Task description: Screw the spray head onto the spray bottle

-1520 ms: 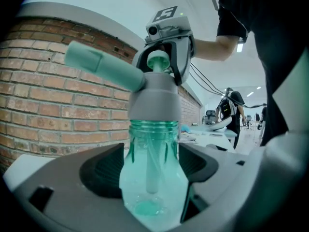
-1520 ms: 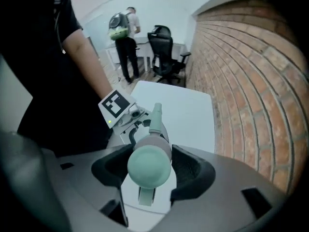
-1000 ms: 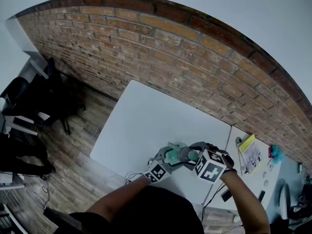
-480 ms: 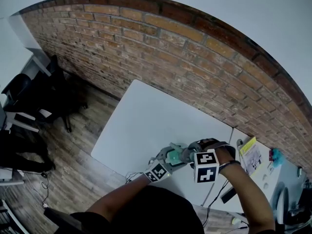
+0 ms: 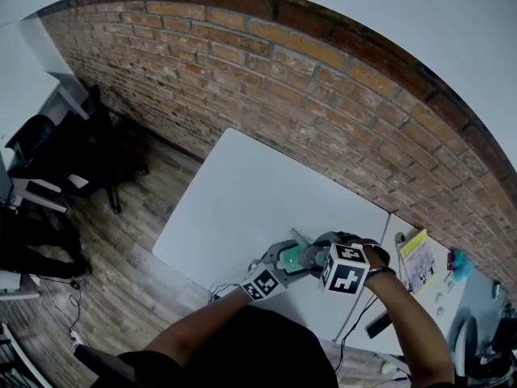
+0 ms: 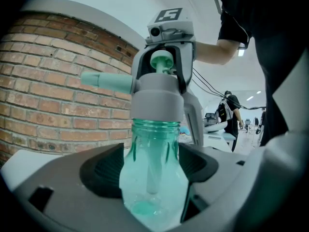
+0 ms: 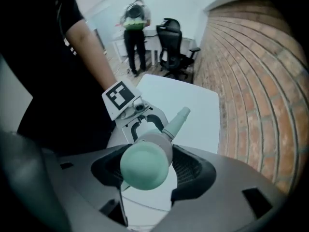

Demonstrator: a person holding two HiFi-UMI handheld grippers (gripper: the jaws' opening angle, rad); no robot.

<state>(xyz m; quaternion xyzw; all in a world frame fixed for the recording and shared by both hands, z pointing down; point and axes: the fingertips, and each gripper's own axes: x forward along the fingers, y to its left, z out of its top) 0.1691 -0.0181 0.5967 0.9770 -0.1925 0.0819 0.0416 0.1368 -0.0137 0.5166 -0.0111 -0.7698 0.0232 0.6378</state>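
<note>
A translucent teal spray bottle [image 6: 152, 178] lies on its side over the white table [image 5: 242, 192], and my left gripper [image 6: 152, 170] is shut on its body. The grey spray head [image 6: 157, 98] with a teal nozzle [image 6: 104, 79] sits on the bottle's neck. My right gripper [image 7: 147, 166] is shut on that spray head [image 7: 155, 149], whose teal top knob [image 7: 144, 167] faces the camera and whose nozzle [image 7: 177, 120] points away. In the head view the left gripper [image 5: 283, 259] and right gripper [image 5: 317, 255] meet end to end near the table's front edge, with the bottle [image 5: 289, 257] between them.
A brick wall [image 5: 323, 95] runs behind the table. To the right, a second table [image 5: 436, 289] carries a yellow booklet [image 5: 414, 253] and small items. A black office chair [image 5: 56, 152] stands at left. A cable [image 5: 222, 291] hangs off the near edge. A person [image 7: 134, 28] stands far off.
The right gripper has rolled about the bottle's axis with the spray head in it, and its marker cube shows a different tilt. The nozzle has swung round. The left gripper has stayed still.
</note>
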